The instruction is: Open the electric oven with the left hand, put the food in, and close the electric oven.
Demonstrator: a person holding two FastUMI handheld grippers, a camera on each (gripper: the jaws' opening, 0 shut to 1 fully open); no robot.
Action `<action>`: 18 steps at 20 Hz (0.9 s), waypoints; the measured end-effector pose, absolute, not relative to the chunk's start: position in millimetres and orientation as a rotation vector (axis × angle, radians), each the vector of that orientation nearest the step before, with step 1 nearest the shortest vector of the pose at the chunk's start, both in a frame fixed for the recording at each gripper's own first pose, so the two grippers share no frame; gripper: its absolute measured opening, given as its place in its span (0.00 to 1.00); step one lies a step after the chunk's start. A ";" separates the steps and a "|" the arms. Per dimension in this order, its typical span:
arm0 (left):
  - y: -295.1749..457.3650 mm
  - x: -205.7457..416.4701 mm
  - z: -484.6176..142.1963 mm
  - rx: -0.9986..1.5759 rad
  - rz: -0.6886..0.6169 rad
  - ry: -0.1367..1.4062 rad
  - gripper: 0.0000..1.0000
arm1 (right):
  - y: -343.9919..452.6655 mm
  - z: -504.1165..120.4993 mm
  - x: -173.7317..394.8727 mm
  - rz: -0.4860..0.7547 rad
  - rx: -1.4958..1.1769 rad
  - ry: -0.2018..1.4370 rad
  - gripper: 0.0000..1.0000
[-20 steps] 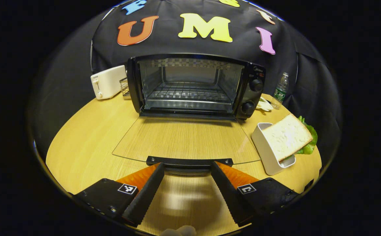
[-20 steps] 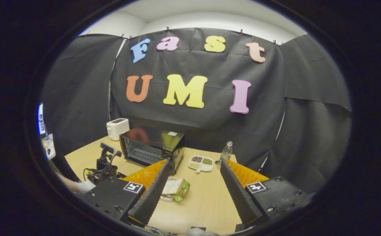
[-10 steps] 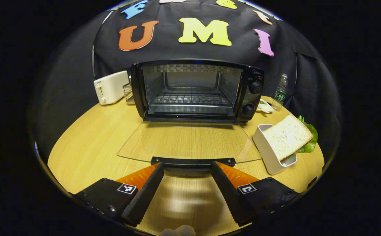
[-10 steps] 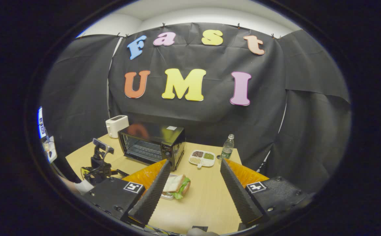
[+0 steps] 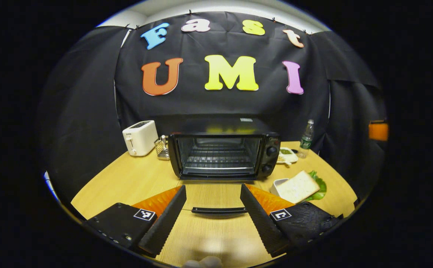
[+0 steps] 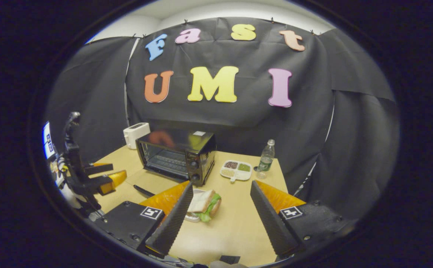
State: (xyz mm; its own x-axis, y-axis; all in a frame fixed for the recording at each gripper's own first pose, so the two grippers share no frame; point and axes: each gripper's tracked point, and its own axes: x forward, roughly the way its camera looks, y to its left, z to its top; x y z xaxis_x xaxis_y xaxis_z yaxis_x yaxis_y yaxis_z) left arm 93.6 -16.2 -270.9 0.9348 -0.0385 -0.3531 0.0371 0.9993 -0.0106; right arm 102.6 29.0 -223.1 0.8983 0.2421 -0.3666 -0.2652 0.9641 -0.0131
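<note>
Right gripper view: sandwich (image 6: 204,203) beyond spread right tool (image 6: 218,210).

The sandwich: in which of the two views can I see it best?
The right gripper view: the sandwich lies near, between the right gripper's open fingers, showing bread and lettuce. The left gripper view shows it farther off, right of the oven, in its white holder.

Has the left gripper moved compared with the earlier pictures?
Yes. The left gripper has pulled back and up from the oven: the oven looks smaller and farther, and the door handle now lies beyond the open jaws.
</note>
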 end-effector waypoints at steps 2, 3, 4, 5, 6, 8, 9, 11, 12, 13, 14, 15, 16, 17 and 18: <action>-18.3 83.6 -241.1 -0.004 -0.049 0.315 1.00 | 31.2 -244.9 106.1 0.268 -0.044 0.410 0.99; -18.5 79.1 -227.8 -0.005 -0.053 0.293 0.96 | 34.6 -257.8 106.4 0.275 -0.028 0.433 1.00; -18.1 76.0 -217.3 -0.005 -0.057 0.274 0.96 | 38.7 -269.7 108.7 0.284 -0.008 0.459 0.99; -18.0 72.7 -206.5 -0.007 -0.066 0.264 0.96 | 42.5 -281.2 110.8 0.294 0.011 0.483 0.99; -19.1 68.1 -197.3 -0.007 -0.074 0.251 0.96 | 44.9 -292.3 113.3 0.301 0.024 0.504 0.91; -19.6 63.1 -178.1 -0.006 -0.082 0.221 0.96 | 48.3 -314.1 119.5 0.307 0.036 0.548 0.91; -18.9 61.9 -170.1 -0.001 -0.079 0.211 0.96 | 50.4 -323.6 121.8 0.318 0.047 0.567 0.91; -16.5 59.2 -158.5 0.000 -0.076 0.202 0.96 | 56.2 -341.4 129.6 0.344 0.076 0.611 0.91; -16.5 59.5 -155.5 -0.005 -0.071 0.201 0.96 | 58.5 -350.4 134.4 0.351 0.097 0.640 0.91; -17.3 58.6 -151.5 -0.007 -0.068 0.202 0.96 | 61.1 -360.6 137.2 0.364 0.120 0.668 0.91; -16.6 59.6 -149.4 -0.008 -0.061 0.200 0.96 | 64.2 -368.4 141.3 0.380 0.152 0.697 0.90; -16.4 61.7 -147.4 -0.006 -0.054 0.199 0.96 | 66.4 -373.4 147.3 0.393 0.186 0.721 0.89; -15.1 62.6 -145.6 -0.003 -0.045 0.205 0.96 | 68.5 -378.0 155.9 0.405 0.213 0.743 0.89; -15.4 63.3 -144.7 -0.001 -0.037 0.209 0.96 | 71.9 -383.1 164.8 0.422 0.231 0.761 0.88; -15.1 64.9 -143.7 0.000 -0.026 0.213 0.96 | 75.2 -387.1 173.5 0.439 0.246 0.779 0.87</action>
State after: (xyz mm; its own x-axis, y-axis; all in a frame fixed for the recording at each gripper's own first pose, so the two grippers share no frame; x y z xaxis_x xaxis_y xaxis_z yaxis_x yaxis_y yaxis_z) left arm 64.9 -15.1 -143.7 0.9771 -0.0253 -0.2111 0.0254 0.9997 -0.0024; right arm 173.5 75.2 -387.1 0.6280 0.4683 -0.6215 -0.2899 0.8820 0.3716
